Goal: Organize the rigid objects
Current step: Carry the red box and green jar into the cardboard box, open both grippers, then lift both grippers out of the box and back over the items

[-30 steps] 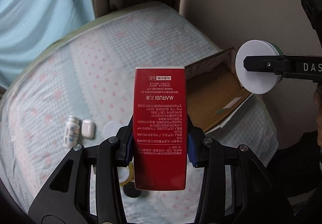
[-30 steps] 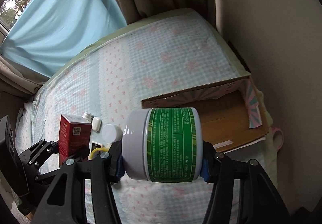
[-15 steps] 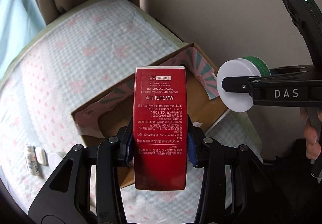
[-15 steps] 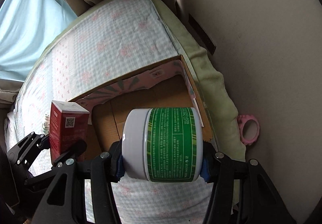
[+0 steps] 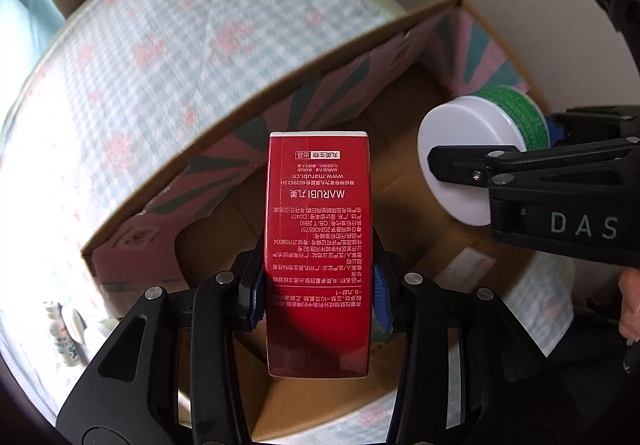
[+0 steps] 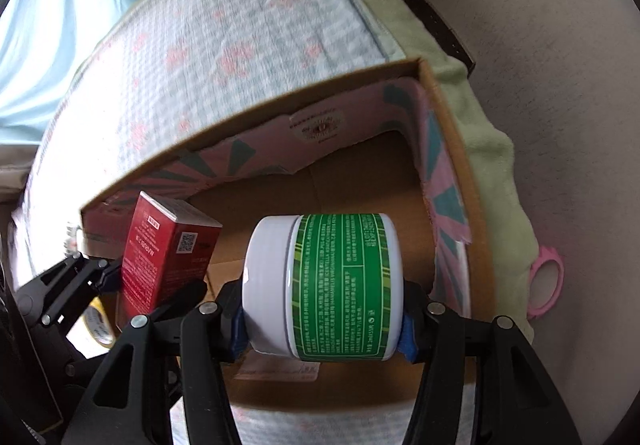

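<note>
My left gripper (image 5: pixel 318 295) is shut on a tall red carton (image 5: pixel 318 245) with white print, held lengthwise over the open cardboard box (image 5: pixel 256 149). My right gripper (image 6: pixel 323 319) is shut on a white jar with a green label (image 6: pixel 324 285), lying on its side between the pads. Both hang just above the brown floor of the box (image 6: pixel 360 173), whose inner walls are pink with teal stripes. In the left wrist view the jar (image 5: pixel 476 157) and right gripper (image 5: pixel 520 165) sit at the right; in the right wrist view the red carton (image 6: pixel 164 257) and left gripper (image 6: pixel 104 277) sit at the left.
The box lies on a bed with a checked, pink-flowered cover (image 5: pixel 160 57). A small white bottle (image 5: pixel 60 337) and a white case (image 5: pixel 74 327) lie on the cover left of the box. A pink ring (image 6: pixel 546 285) lies by the wall at the right. A tape roll (image 6: pixel 96 325) shows low left.
Both grippers have come down and across the bed toward the box, which now fills the views. The bottle and case have slid to the left edge. The grips are unchanged.
</note>
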The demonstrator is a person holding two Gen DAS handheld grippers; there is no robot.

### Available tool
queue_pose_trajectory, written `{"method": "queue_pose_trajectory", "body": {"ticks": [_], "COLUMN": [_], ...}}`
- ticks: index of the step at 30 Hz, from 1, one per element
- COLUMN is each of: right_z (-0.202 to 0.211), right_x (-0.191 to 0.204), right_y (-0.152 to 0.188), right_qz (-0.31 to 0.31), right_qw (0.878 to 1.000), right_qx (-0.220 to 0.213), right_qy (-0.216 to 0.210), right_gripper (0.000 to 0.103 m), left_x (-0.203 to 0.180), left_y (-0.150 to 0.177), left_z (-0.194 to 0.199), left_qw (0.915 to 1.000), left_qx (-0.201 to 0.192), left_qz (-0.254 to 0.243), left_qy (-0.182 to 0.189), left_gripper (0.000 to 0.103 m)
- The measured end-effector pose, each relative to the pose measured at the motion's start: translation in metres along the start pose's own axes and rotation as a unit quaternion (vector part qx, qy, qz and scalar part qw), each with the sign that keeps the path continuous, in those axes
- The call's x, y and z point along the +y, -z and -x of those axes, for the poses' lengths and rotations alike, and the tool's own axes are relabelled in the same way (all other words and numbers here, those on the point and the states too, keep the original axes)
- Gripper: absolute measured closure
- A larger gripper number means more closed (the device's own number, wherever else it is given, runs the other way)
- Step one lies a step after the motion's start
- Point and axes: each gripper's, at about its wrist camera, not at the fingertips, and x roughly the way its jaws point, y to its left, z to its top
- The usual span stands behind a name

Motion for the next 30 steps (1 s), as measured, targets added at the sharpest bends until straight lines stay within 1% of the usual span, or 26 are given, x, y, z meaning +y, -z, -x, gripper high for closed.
{"method": "queue_pose_trajectory", "body": {"ticks": [3, 7, 9, 11, 12, 13, 14, 15, 16, 19, 23, 25, 27, 30], "right_z": [-0.011, -0.016, -0.017, -0.018, -0.017, -0.013, -0.009, -0.002, 0.003, 0.01, 0.014, 0.017, 0.017, 0.022], "right_x": [0.009, 0.016, 0.016, 0.016, 0.016, 0.016, 0.014, 0.014, 0.013, 0.016, 0.017, 0.021, 0.022, 0.023], "right_y": [0.004, 0.004, 0.002, -0.001, -0.002, -0.002, -0.006, -0.006, -0.005, 0.0, 0.003, 0.001, 0.003, 0.006], "right_qz": [0.028, 0.063, 0.071, 0.077, 0.077, 0.075, 0.072, 0.07, 0.066, 0.066, 0.056, 0.054, 0.058, 0.06], "right_qw": [0.999, 0.997, 0.997, 0.997, 0.996, 0.995, 0.995, 0.996, 0.996, 0.995, 0.996, 0.996, 0.995, 0.995], "right_qx": [0.002, -0.004, -0.005, -0.002, -0.004, -0.015, -0.029, -0.047, -0.057, -0.07, -0.066, -0.068, -0.07, -0.071], "right_qy": [0.017, 0.034, 0.029, 0.029, 0.043, 0.058, 0.056, 0.038, 0.036, 0.033, 0.031, 0.03, 0.039, 0.043], "right_gripper": [0.051, 0.051, 0.051, 0.05, 0.041, 0.028, 0.0, 0.0, 0.0, 0.0, 0.0, 0.0, 0.0, 0.0], "left_x": [0.005, 0.003, -0.001, -0.005, -0.006, -0.007, -0.008, -0.008, -0.007, -0.004, 0.005, 0.005, 0.004, 0.006], "left_y": [0.005, 0.008, 0.007, 0.005, 0.006, 0.007, 0.008, 0.011, 0.012, 0.014, 0.015, 0.021, 0.032, 0.038], "left_z": [-0.016, -0.025, -0.024, -0.025, -0.025, -0.021, -0.016, -0.011, -0.008, -0.009, -0.01, -0.006, 0.004, 0.017], "left_qw": [0.9999, 0.9994, 0.9988, 0.9973, 0.9966, 0.9961, 0.9961, 0.9964, 0.9967, 0.9965, 0.9977, 0.998, 0.9983, 0.9987], "left_qx": [0.015, 0.023, 0.021, 0.02, 0.022, 0.016, 0.005, -0.008, -0.01, -0.01, -0.009, -0.011, -0.014, -0.019], "left_qz": [-0.002, -0.018, -0.036, -0.053, -0.058, -0.063, -0.066, -0.067, -0.067, -0.064, -0.049, -0.045, -0.042, -0.036], "left_qy": [-0.006, -0.018, -0.026, -0.046, -0.054, -0.06, -0.057, -0.051, -0.046, -0.054, -0.045, -0.042, -0.038, -0.032], "left_gripper": [0.065, 0.065, 0.065, 0.064, 0.06, 0.033, 0.002, 0.0, 0.0, 0.0, 0.0, 0.0, 0.0, 0.0]}}
